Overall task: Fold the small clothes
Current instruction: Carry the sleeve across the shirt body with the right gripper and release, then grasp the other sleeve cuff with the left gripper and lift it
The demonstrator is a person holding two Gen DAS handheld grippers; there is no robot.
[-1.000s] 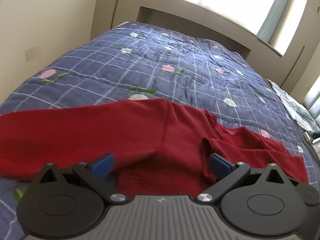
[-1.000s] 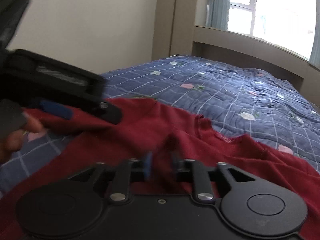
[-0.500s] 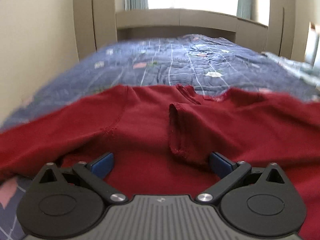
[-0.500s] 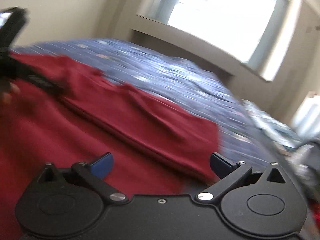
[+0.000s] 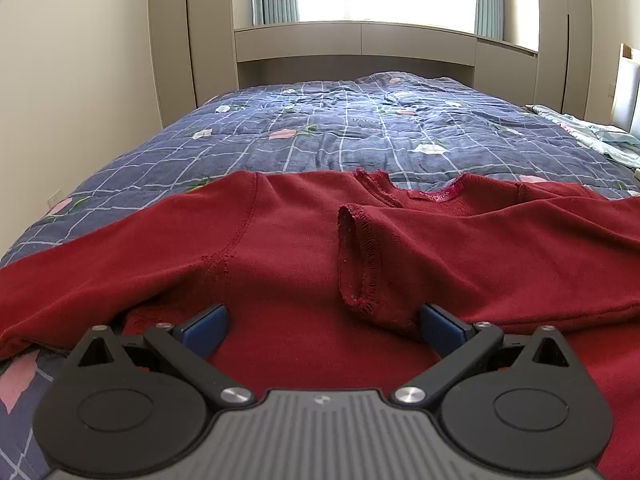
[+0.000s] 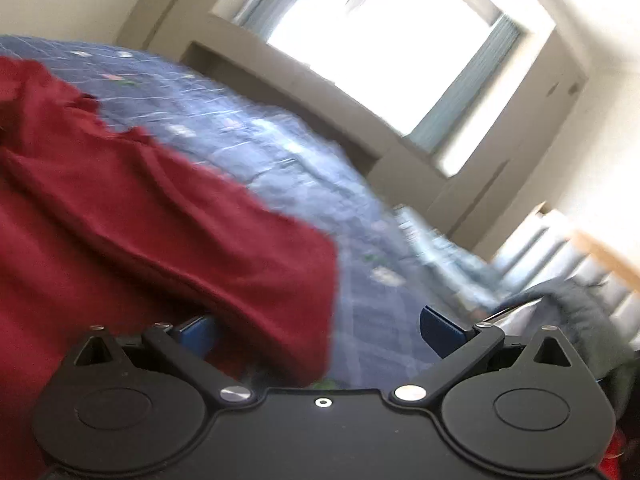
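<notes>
Red sweater (image 5: 288, 240) is being shown spread across the near end of the bed (image 5: 360, 128), front up, with its neckline (image 5: 416, 196) pointing toward the headboard. One sleeve is being seen folded in across the chest, its cuff (image 5: 358, 256) lying near the middle of the body, while the other sleeve (image 5: 100, 264) is being left stretched out to the side, still unfolded.

A second ago the right tongs (image 6: 320, 332) were being held nearly together over the red cloth; half a second ago they were already being seen apart, and now they are being held wide apart with nothing between them, so the folded sleeve is judged to have been released. The right wrist view is being blurred by motion and is being swung outward, toward the edge of the garment and the bare quilt beside it, which suggests that this tool is being drawn away from the finished fold.

The left tongs (image 5: 322, 326) are being held wide apart throughout, low over the body of the sweater, gripping nothing. Their view, angled across the bed a second ago, is now being squared up with the garment, facing straight toward the neckline.

For the task this is being read as one sleeve done and the second sleeve next. The outstretched sleeve is probably being lined up for the left tongs.
</notes>
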